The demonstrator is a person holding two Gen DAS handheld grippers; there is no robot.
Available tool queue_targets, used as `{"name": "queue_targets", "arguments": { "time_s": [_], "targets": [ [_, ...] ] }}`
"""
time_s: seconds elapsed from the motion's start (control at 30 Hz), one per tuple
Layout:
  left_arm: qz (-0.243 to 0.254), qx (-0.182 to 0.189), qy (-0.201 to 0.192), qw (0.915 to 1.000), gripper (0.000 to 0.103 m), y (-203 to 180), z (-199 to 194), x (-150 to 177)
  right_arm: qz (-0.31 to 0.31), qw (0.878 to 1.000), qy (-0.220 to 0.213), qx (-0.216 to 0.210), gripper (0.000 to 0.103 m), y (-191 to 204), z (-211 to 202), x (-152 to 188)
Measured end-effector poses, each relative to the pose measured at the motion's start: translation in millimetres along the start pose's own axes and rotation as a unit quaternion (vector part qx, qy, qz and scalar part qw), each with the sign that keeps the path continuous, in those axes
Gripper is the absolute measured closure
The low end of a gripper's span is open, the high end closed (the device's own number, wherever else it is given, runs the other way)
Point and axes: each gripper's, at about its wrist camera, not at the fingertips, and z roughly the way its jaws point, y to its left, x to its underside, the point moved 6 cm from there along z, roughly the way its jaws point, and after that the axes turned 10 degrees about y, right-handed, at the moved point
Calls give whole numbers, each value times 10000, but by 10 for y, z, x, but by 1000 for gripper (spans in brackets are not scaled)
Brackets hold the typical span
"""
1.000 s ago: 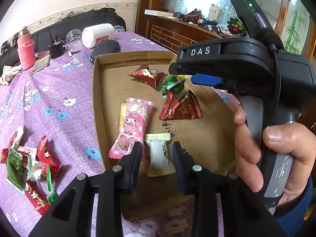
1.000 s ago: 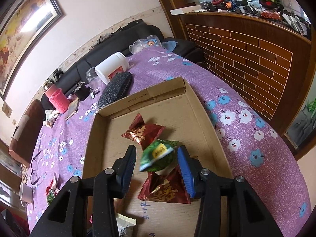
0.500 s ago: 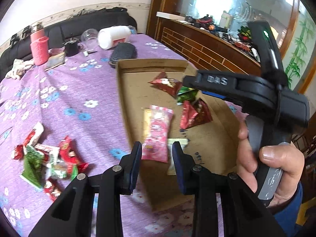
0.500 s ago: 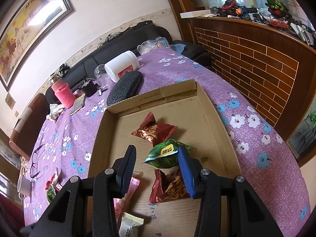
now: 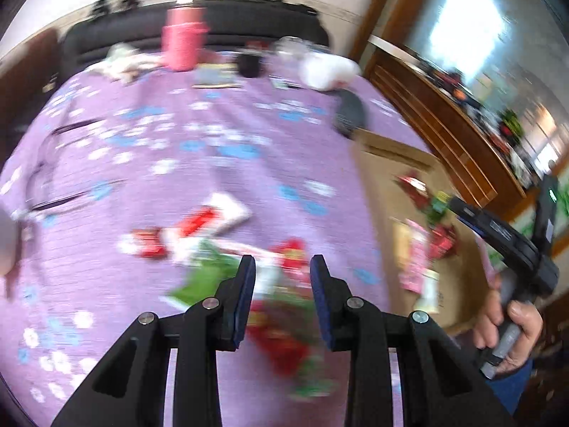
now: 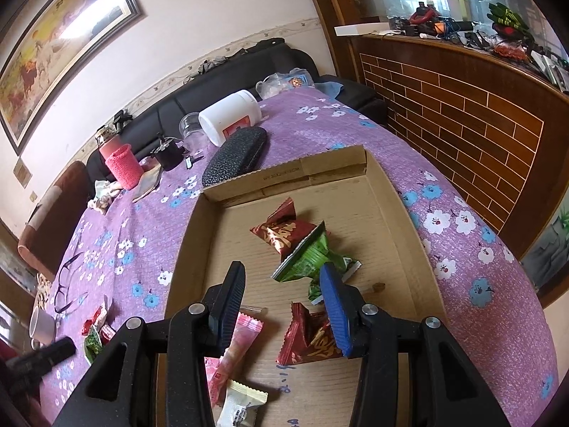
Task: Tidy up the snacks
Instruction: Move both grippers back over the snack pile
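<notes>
left tongs (image 5: 282, 267): parted, empty | right tongs (image 6: 281, 277): parted, crinkled green snack packet (image 6: 309, 256) at blue pad, grip unclear

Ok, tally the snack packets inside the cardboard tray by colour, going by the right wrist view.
Dark red packets: 2
Green packet: 1
Pink packet: 1
White packet: 1
Total in the cardboard tray: 5

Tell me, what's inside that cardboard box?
In the cardboard box: two red packets, a green packet, a pink one and a white one. The right claw hides part of the floor.
</notes>
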Motion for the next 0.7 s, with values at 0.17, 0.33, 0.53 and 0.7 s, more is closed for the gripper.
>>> {"name": "queue_targets", "arguments": {
  "time_s": [0.17, 0.33, 0.53, 0.7],
  "targets": [
    [-734, -287, 63, 9969, 73, 664, 83, -51, -342, 9986, -77, -392, 56, 252, -30, 64],
    [-859, -480, 46, 9951, 73, 815, 218, -73, -1555, 9761, -137, -1509, 56, 1017, -176, 376],
    [-934, -569, 10, 9940, 73, 862, 279, -78, -3096, 9254, 628, -2095, 56, 1807, -60, 1068],
    [-937, -658, -100, 9934, 73, 892, 355, -146, -3711, 9046, 963, -1862, 56, 2008, 69, 1422]
  ]
}}
